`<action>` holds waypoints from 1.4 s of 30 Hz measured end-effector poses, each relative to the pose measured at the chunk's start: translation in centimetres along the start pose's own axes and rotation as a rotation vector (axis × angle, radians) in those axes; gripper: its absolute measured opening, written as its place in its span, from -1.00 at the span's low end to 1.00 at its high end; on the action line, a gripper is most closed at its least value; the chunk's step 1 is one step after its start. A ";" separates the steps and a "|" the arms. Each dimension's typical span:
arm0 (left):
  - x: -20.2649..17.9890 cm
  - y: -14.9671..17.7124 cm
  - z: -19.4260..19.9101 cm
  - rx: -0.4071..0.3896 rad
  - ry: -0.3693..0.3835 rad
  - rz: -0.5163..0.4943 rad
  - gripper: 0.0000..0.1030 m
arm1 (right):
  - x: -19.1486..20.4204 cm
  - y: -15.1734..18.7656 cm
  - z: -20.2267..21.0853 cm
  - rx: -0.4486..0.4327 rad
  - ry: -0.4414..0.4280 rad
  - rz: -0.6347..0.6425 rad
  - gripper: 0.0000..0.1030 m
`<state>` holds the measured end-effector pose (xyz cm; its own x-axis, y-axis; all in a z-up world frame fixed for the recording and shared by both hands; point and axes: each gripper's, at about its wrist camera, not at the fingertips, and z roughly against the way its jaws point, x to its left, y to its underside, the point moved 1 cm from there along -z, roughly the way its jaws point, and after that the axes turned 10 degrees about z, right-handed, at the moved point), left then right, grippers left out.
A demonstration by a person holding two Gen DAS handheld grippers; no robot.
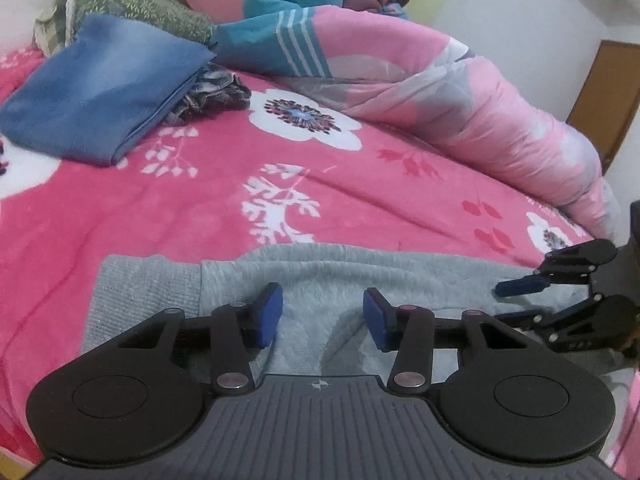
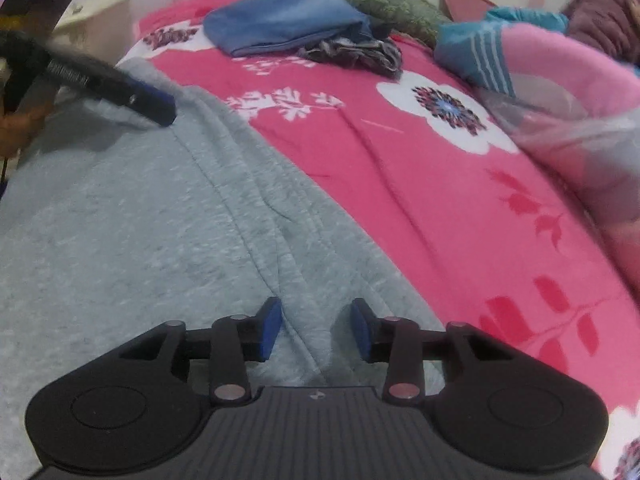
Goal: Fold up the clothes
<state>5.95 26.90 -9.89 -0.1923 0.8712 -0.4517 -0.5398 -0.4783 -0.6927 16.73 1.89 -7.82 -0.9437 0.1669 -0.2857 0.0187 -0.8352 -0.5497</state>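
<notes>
My left gripper (image 1: pixel 323 316) and right gripper (image 2: pixel 316 328) both hover part-open, empty, over the sweater (image 2: pixel 140 240) on the bed (image 1: pixel 200 208).

Both grippers share one build. The left gripper (image 1: pixel 323 316) has black link arms on round black discs, silver pivot pins, blue pads (image 1: pixel 267 314) and a ribbed grey body marked with a small cross. The right gripper (image 2: pixel 317 328) has the same blue pads (image 2: pixel 270 330), silver pins and ribbed grey body.
</notes>
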 end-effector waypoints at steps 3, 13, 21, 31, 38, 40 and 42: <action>-0.3 0.0 0.1 -0.012 -0.018 -0.016 -0.11 | 1.0 -0.7 0.8 0.006 0.022 0.039 -0.94; -1.4 -0.9 -0.7 -0.026 -0.118 -0.072 -0.14 | 1.5 -4.0 1.9 -0.017 0.263 0.228 -0.95; -1.4 0.1 -1.1 -0.042 -0.159 -0.135 -0.16 | -1.0 -0.1 -4.8 0.115 0.388 0.130 -1.00; -1.5 0.1 -1.4 -0.040 -0.175 -0.144 -0.16 | -3.9 2.2 5.2 -0.151 0.173 -0.080 -0.08; -1.6 0.3 -1.3 -0.047 -0.178 -0.170 -0.15 | -4.1 4.8 2.2 -0.010 0.068 -0.072 -0.09; -1.6 0.2 -1.3 -0.047 -0.175 -0.169 -0.15 | -4.0 4.9 2.1 0.006 0.053 -0.071 -0.10; -1.6 0.4 -1.3 -0.056 -0.177 -0.174 -0.15 | -3.7 4.7 1.9 0.020 0.053 -0.068 -0.17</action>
<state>7.15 25.19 -10.16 -0.2439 0.9442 -0.2212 -0.5319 -0.3210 -0.7836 19.69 -3.70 -7.83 -0.9238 0.2508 -0.2895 -0.0523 -0.8313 -0.5534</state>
